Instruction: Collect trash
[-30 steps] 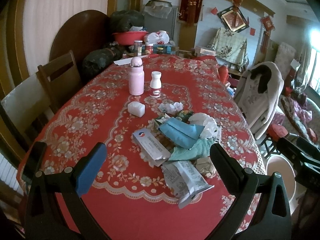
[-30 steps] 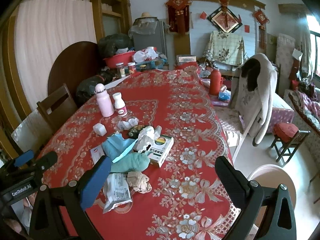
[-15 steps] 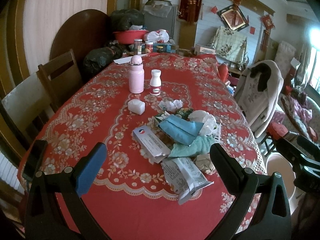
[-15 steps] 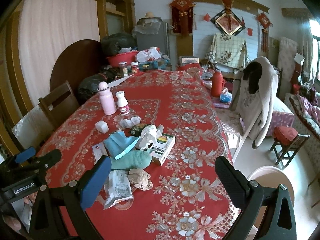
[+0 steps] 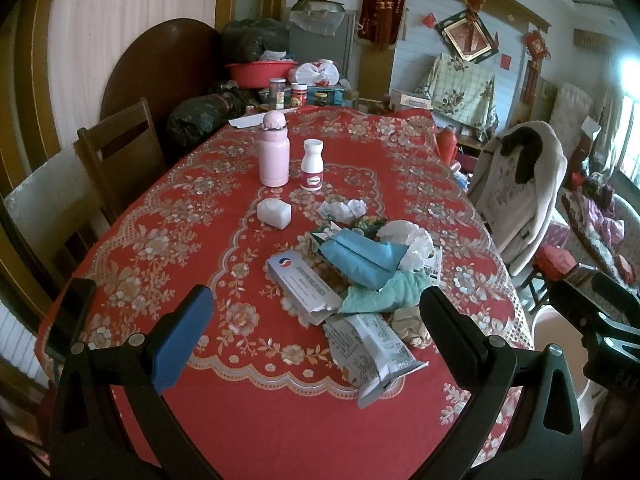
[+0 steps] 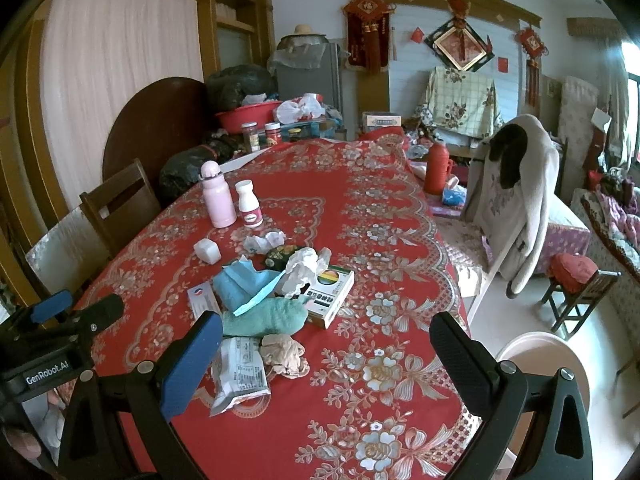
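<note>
A heap of trash lies on the red tablecloth (image 5: 192, 216): a blue paper wad (image 5: 360, 258), a teal cloth (image 5: 388, 294), white tissue (image 5: 412, 242), a flat white box (image 5: 302, 282), a crumpled white wrapper (image 5: 372, 350) and a beige wad (image 5: 410, 322). In the right wrist view the same blue wad (image 6: 244, 284), teal cloth (image 6: 268, 316), wrapper (image 6: 240, 372), beige wad (image 6: 284, 354) and a medicine box (image 6: 328, 294) show. My left gripper (image 5: 316, 320) hangs open before the heap, holding nothing. My right gripper (image 6: 326, 344) is open too, empty.
A pink bottle (image 5: 274, 152), a white pill bottle (image 5: 312, 166) and a small white block (image 5: 274, 212) stand beyond the heap. Wooden chairs (image 5: 120, 148) line the left side. A draped chair (image 6: 516, 196) and a pale round bin (image 6: 548, 364) are at the right.
Both grippers have drifted back and up a little, so the heap sits slightly farther off. Nothing was grasped or released.
</note>
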Demonstrator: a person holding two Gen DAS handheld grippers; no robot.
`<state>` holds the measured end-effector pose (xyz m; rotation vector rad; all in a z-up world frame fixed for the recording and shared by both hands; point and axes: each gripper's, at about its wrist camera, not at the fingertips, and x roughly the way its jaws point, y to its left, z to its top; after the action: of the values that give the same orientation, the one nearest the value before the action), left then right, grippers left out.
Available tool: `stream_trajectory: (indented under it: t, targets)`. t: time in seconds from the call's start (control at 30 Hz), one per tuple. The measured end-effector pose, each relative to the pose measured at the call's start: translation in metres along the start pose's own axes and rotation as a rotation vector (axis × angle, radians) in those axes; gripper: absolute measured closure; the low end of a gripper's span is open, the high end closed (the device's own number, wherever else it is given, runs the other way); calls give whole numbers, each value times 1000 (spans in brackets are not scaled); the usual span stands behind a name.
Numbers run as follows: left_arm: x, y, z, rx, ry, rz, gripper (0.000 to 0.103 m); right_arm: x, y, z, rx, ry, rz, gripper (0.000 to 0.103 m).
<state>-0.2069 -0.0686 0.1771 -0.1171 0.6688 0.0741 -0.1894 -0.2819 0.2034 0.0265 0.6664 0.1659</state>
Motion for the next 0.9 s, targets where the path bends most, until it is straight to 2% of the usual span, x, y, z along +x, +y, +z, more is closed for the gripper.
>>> stream_trajectory:
  t: [0.9]
  targets:
    - [0,1,-2,1,4,0,1,7,-2,-1,-11,20,0,0]
